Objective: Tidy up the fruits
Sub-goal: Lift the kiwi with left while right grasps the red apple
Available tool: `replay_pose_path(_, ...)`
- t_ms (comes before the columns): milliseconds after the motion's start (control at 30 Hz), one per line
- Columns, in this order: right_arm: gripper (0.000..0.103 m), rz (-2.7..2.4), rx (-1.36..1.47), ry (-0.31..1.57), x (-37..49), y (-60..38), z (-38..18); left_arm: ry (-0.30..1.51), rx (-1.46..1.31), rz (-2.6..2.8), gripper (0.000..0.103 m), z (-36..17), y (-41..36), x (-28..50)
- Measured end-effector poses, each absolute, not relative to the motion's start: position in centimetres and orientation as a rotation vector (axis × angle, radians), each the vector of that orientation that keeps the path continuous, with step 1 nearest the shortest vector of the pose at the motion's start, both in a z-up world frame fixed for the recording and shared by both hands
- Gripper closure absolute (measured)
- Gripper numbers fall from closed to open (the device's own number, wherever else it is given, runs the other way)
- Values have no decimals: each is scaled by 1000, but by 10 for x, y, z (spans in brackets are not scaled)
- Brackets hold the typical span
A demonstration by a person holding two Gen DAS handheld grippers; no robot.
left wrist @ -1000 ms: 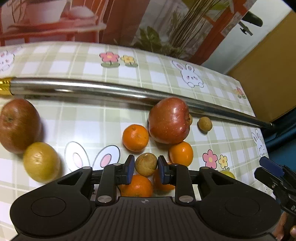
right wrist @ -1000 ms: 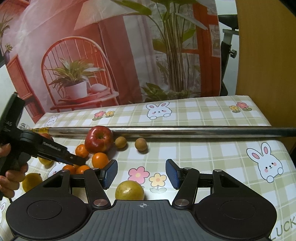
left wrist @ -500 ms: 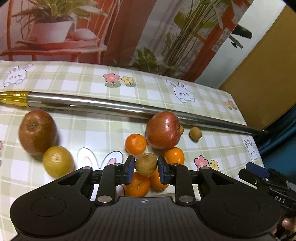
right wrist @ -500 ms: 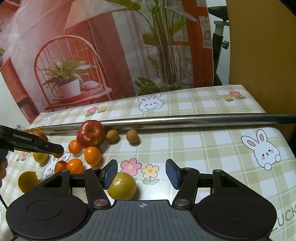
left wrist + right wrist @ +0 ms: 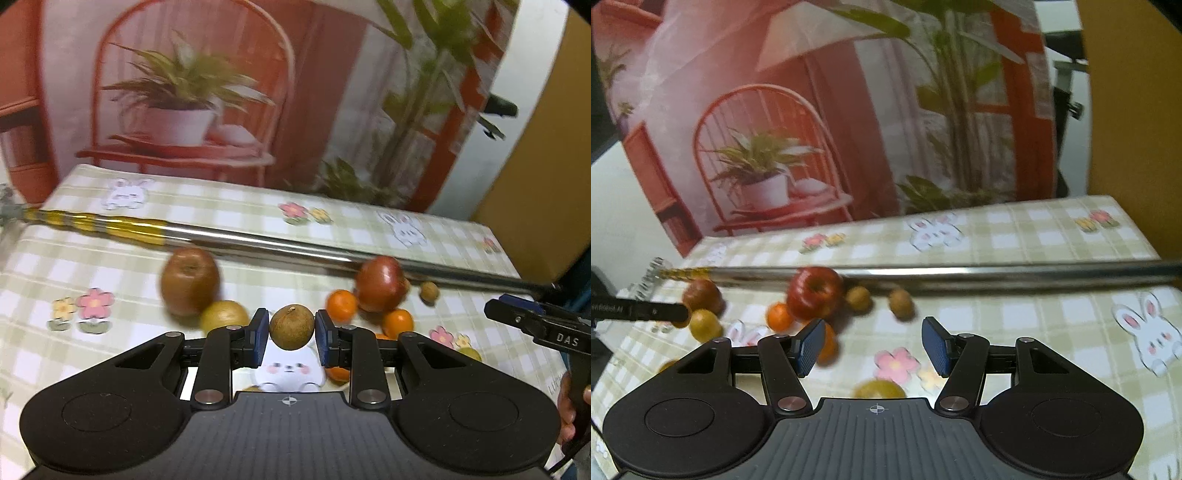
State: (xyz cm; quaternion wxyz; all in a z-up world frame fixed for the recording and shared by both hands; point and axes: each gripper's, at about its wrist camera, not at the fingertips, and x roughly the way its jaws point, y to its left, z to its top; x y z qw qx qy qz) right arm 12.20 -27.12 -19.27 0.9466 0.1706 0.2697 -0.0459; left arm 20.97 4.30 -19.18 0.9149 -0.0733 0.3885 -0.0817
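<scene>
Right now a small brown longan [image 5: 291, 327] sits pinched between the blue pads of my left tongs [image 5: 291, 334], lifted clear above the checked bench [image 5: 110, 266]. Two more longans [image 5: 900, 302] lie off to my right, just beside the red apple [image 5: 813, 293] and in front of the steel pole [image 5: 997, 274]. That pair lies nearer my right tongs [image 5: 873, 343], which hang spread and empty over the cloth. Tangerines [image 5: 341, 305] cluster below the apple; a duller apple [image 5: 189, 281] and a yellow-green fruit [image 5: 224, 315] sit leftward.

Shiny metal pole [image 5: 295, 245], glossy tablecloth [image 5: 1052, 317]
</scene>
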Motion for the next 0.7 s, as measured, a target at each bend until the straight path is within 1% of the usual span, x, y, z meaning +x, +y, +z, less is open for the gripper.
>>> replay_pose_path(300,48,27,286,539,184,-254,-191,764,-195,-90,74,-188,68,190)
replay_pose_path(433,48,35,334,577,216,-252,-199,762,-216,-87,74,-190,73,187)
replay_pose_path(533,45,34,382,616,236,-251,-208,762,-220,-87,74,-193,75,187)
replay_pose_path(700,45,26,428,679,256,-246,-221,761,-231,-102,74,-196,75,187)
